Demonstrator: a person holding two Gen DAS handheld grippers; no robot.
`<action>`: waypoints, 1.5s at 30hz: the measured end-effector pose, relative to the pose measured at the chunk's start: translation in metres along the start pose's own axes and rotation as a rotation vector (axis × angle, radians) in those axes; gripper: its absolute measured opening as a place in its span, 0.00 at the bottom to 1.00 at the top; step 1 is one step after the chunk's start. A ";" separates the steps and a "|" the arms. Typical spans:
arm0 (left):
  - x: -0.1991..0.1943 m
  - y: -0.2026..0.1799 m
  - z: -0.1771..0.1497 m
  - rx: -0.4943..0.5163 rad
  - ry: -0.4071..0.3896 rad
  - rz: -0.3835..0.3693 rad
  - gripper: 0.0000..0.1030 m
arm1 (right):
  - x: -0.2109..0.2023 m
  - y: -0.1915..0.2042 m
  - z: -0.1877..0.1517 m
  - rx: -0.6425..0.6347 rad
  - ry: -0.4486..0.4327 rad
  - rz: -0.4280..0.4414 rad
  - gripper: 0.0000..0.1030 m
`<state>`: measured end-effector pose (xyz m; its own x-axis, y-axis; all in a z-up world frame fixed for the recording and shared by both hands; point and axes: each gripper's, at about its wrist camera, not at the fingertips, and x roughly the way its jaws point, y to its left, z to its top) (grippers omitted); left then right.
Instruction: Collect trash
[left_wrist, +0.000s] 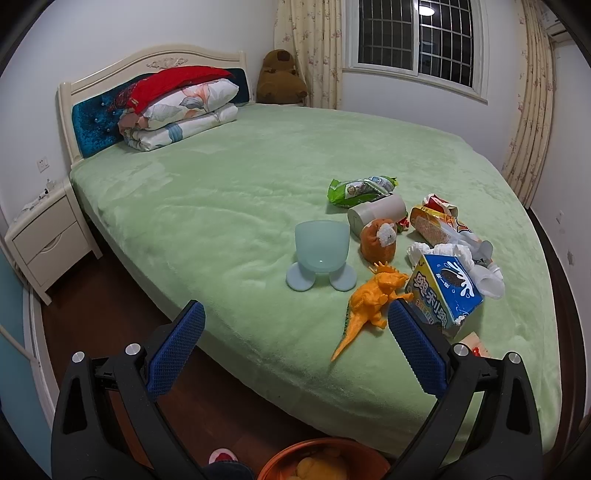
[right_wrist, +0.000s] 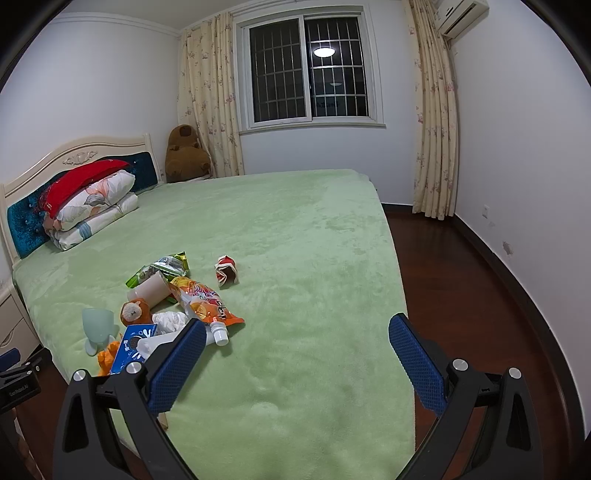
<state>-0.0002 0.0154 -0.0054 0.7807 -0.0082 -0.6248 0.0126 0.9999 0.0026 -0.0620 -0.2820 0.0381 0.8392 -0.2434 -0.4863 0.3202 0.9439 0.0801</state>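
Trash lies in a cluster on the green bed (left_wrist: 229, 192): a green snack bag (left_wrist: 360, 190), an orange snack bag (left_wrist: 439, 225), a blue cookie box (left_wrist: 443, 290), crumpled white tissue (left_wrist: 448, 251) and a white bottle (right_wrist: 218, 334). A small red-and-white wrapper (right_wrist: 226, 270) lies apart to the right. An orange basket (left_wrist: 321, 459) with something yellow inside sits on the floor below my left gripper (left_wrist: 295, 314). Both grippers are open and empty. My right gripper (right_wrist: 297, 325) hovers over the bed's near edge, right of the cluster.
Among the trash are a pale blue cup (left_wrist: 321, 254), an orange toy dinosaur (left_wrist: 369, 299), a small plush (left_wrist: 378, 240) and a beige cylinder (left_wrist: 376, 214). Folded bedding (left_wrist: 181, 107) lies at the headboard. A nightstand (left_wrist: 48, 240) stands left; wooden floor (right_wrist: 461, 266) lies right.
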 end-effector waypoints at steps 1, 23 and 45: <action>0.000 0.000 0.000 0.000 0.000 0.000 0.94 | 0.000 0.000 0.000 0.000 0.000 0.000 0.95; 0.005 0.006 -0.005 -0.004 0.010 0.004 0.94 | 0.003 0.002 -0.002 -0.006 0.007 -0.004 0.95; 0.009 0.007 -0.005 0.002 0.029 0.003 0.94 | 0.005 0.007 -0.002 -0.005 0.024 0.029 0.95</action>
<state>0.0042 0.0224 -0.0151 0.7625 -0.0045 -0.6469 0.0110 0.9999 0.0059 -0.0564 -0.2761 0.0345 0.8375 -0.2104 -0.5043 0.2933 0.9518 0.0899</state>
